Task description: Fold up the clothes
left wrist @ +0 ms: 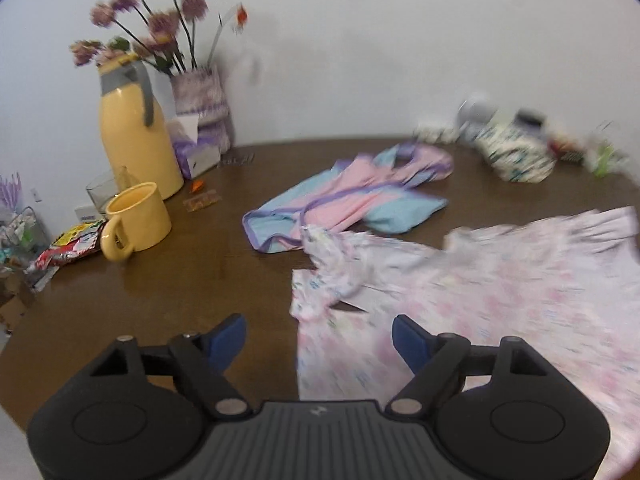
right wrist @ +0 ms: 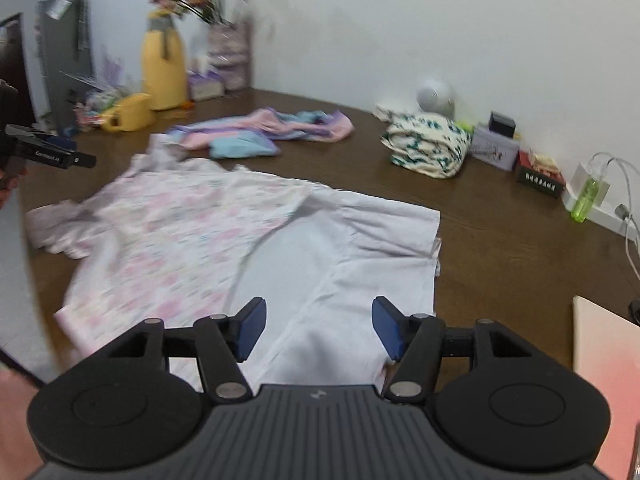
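A pale pink floral garment [right wrist: 180, 232] lies spread on the brown table [right wrist: 500, 248], with one part turned over to show its plain white inside [right wrist: 360, 264]. It also shows in the left wrist view [left wrist: 500, 304], with a crumpled sleeve [left wrist: 332, 264]. My left gripper [left wrist: 320, 340] is open and empty above the garment's near left edge; it also shows at the left of the right wrist view [right wrist: 60, 156]. My right gripper [right wrist: 318, 328] is open and empty above the white part. A pink, blue and purple garment [left wrist: 344, 200] lies crumpled further back.
A yellow jug [left wrist: 136, 132], yellow mug [left wrist: 136, 220], glass [left wrist: 104, 192], flower vase [left wrist: 204, 108], tissue box [left wrist: 192, 152] and snack packets [left wrist: 72, 244] stand at the back left. A folded white and green cloth [right wrist: 428, 144], tins [right wrist: 496, 148], a fan [right wrist: 434, 98] and cables [right wrist: 628, 216] are at the back right.
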Available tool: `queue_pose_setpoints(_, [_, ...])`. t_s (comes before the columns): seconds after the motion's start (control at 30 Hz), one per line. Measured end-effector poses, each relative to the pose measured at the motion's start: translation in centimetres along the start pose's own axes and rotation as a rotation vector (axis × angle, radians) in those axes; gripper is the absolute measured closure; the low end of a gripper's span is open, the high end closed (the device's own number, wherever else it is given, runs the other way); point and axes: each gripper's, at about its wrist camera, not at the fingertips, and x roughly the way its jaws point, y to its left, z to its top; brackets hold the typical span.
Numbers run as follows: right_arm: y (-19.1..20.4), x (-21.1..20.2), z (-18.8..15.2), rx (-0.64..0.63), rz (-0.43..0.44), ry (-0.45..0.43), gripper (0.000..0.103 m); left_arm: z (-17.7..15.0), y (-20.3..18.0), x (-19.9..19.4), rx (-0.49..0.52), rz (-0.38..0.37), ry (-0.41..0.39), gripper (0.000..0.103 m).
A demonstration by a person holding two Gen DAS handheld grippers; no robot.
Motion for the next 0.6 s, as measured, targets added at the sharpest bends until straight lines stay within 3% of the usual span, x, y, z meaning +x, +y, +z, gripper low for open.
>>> queue_pose_setpoints(0.07, [-0.7,2.6,1.3,0.011,-0.033,0.017,0.042,1.0,-0.5,2.9,0.033,0.03,0.025,0.027])
queue_pose_setpoints(0.2, [-2.2,6.8,2.8,0.023,-0.104,0.049,0.031,2.3,-0.1,6.9,0.05,0.044,0.051,0.028])
queue_pose_setpoints(0.37, [-4.3,9.5,3.2,0.069,-0.172,0.076,0.021,2.6,1.0,9.5,0.076,-0.051,0.073,0.027])
queue_pose_setpoints(0.6, [-6.6,10.6,2.8,0.159,-0.163,0.074,0.021,2.9,2.3,12.8,0.106,-0.187,0.099,0.032])
